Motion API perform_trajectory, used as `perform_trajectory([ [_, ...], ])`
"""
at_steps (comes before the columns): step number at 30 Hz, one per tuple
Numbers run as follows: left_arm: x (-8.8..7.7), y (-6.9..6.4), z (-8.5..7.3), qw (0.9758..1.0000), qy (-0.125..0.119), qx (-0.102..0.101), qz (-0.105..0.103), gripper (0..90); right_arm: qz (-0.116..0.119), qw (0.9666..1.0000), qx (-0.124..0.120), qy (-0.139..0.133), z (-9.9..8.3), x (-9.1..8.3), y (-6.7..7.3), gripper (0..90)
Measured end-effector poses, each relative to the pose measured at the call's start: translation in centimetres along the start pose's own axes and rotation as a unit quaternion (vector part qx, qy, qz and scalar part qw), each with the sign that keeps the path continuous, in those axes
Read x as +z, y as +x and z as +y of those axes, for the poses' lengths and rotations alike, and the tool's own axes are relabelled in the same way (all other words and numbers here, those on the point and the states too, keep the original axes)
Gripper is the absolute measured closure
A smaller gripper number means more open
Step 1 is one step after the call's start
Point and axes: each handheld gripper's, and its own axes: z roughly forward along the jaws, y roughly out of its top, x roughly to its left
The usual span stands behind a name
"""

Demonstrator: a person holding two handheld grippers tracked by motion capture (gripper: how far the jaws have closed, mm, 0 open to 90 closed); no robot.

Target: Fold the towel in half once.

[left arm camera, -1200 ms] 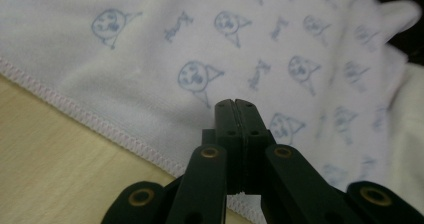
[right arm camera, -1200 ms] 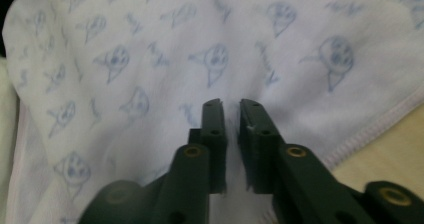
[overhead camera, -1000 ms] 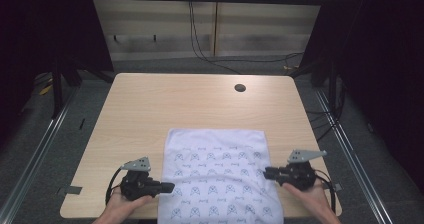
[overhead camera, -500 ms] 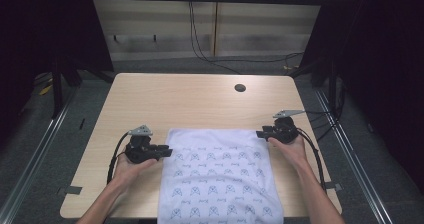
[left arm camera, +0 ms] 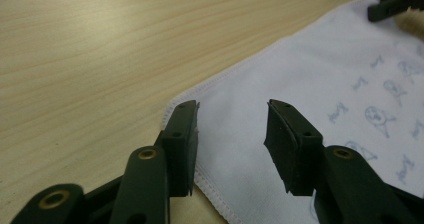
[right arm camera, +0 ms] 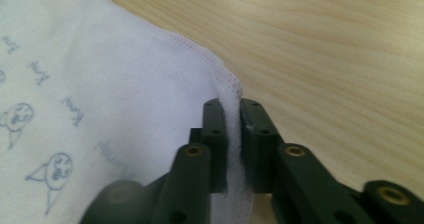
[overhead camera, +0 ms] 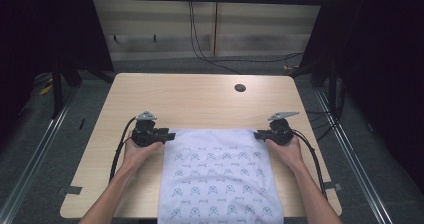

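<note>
Two grippers at the cloth's (overhead camera: 220, 176) far corners, one per side, presumably so the far edge can be lifted evenly and folded back toward the person. Cloth flat on the table (overhead camera: 200, 101), spread from mid-table to the near edge and hanging slightly over it. Right gripper (right arm camera: 233, 134) clamped on the far right corner: jaws just closing, hem pinched upright between the pads, the fabric bunched into a small ridge there. Left gripper (left arm camera: 231, 136) not yet holding: jaws just opening, now standing apart astride the far left corner, cloth lying flat between them with neither pad pressing. Probably waiting on the left pinch before any lift, since pulling one corner alone would skew the cloth. Small dark hole (overhead camera: 240, 88) farther up the table, well apart from the work.
</note>
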Motion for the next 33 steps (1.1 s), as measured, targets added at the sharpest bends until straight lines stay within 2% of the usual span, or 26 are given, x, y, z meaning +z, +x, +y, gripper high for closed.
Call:
perform_trajectory([
  [4, 0.1, 0.2, -0.1, 0.9998, 0.012, 0.012, 0.014, 51.9, 0.013, 0.9997, 0.013, -0.018, 0.1, -0.8, 0.1, 86.4],
  [5, 0.1, 0.8, -0.2, 0.9998, 0.009, -0.002, 0.02, 50.9, 0.018, 0.9995, 0.015, -0.023, 0.1, -1.1, 0.1, 86.5],
  [6, 0.1, 0.8, -0.2, 0.9998, 0.009, -0.002, 0.02, 50.9, 0.018, 0.9995, 0.015, -0.023, 0.1, -1.1, 0.1, 86.5],
  [7, 0.0, 1.3, -0.4, 0.9997, 0.002, -0.021, 0.01, 54.0, 0.019, 0.9993, 0.018, -0.026, 0.1, -1.2, 0.0, 86.6],
  [8, 0.1, 1.4, -0.4, 0.9996, -0.002, -0.027, 0.009, 53.9, 0.019, 0.9994, 0.017, -0.024, 0.0, -1.2, 0.0, 86.5],
  [10, 0.2, 1.5, -0.4, 0.9996, -0.001, -0.026, 0.012, 54.8, 0.019, 0.9994, 0.016, -0.023, -0.1, -1.0, -0.1, 86.5],
  [11, 0.7, 1.3, -0.4, 0.9995, 0.004, -0.018, 0.027, 54.7, 0.018, 0.9995, 0.019, -0.018, -0.2, -0.8, -0.1, 86.5],
  [13, 1.2, 1.2, -0.3, 0.9989, 0.017, -0.004, 0.044, 53.4, 0.022, 0.9994, 0.02, -0.018, -0.1, -0.7, 0.0, 86.5],
  [15, 1.7, 1.0, -0.4, 0.9987, 0.022, 0.001, 0.046, 52.5, 0.023, 0.9994, 0.018, -0.02, -0.1, -0.8, 0.0, 86.4],
  [16, 1.8, 0.9, -0.4, 0.9984, 0.023, 0.012, 0.05, 52.2, 0.025, 0.9993, 0.019, -0.021, -0.1, -0.9, 0.0, 86.4],
  [20, 2.1, 0.5, -0.2, 0.9984, 0.027, 0.028, 0.041, 54.7, 0.025, 0.9991, 0.021, -0.026, -0.1, -1.2, -0.1, 86.2],
  [21, 2.2, 0.3, -0.2, 0.9985, 0.031, 0.038, 0.026, 56.6, 0.025, 0.9992, 0.021, -0.025, -0.1, -1.2, -0.1, 86.1],
  [22, 2.2, 0.3, -0.2, 0.9985, 0.031, 0.038, 0.026, 57.6, 0.025, 0.9992, 0.02, -0.025, -0.1, -1.2, -0.1, 86.1],
  [23, 2.4, -0.1, -0.1, 0.9985, 0.033, 0.041, 0.015, 60.0, 0.025, 0.9992, 0.02, -0.025, -0.1, -1.1, 0.0, 86.0],
  [24, 2.4, -0.1, -0.1, 0.9985, 0.033, 0.041, 0.015, 63.5, 0.025, 0.9992, 0.021, -0.023, -0.1, -1.1, 0.0, 86.0],
  [25, 2.4, -0.2, -0.2, 0.9983, 0.037, 0.044, 0.005, 69.1, 0.026, 0.9992, 0.02, -0.023, -0.1, -1.1, 0.0, 86.0],
  [28, 2.4, -0.2, -0.2, 0.9983, 0.039, 0.043, 0.003, 82.4, 0.026, 0.9992, 0.018, -0.023, -0.1, -1.1, 0.0, 86.0],
  [30, 2.3, -0.1, -0.3, 0.9986, 0.037, 0.036, -0.008, 85.6, 0.03, 0.9991, 0.02, -0.025, -0.1, -1.2, 0.0, 86.1],
  [32, 2.1, -0.1, -0.3, 0.9988, 0.034, 0.034, -0.011, 86.3, 0.031, 0.999, 0.019, -0.025, -0.1, -1.3, 0.0, 86.1],
  [33, 1.7, -0.1, -0.2, 0.9987, 0.03, 0.035, -0.024, 86.6, 0.033, 0.9988, 0.021, -0.029, 0.0, -1.4, 0.0, 86.2],
])
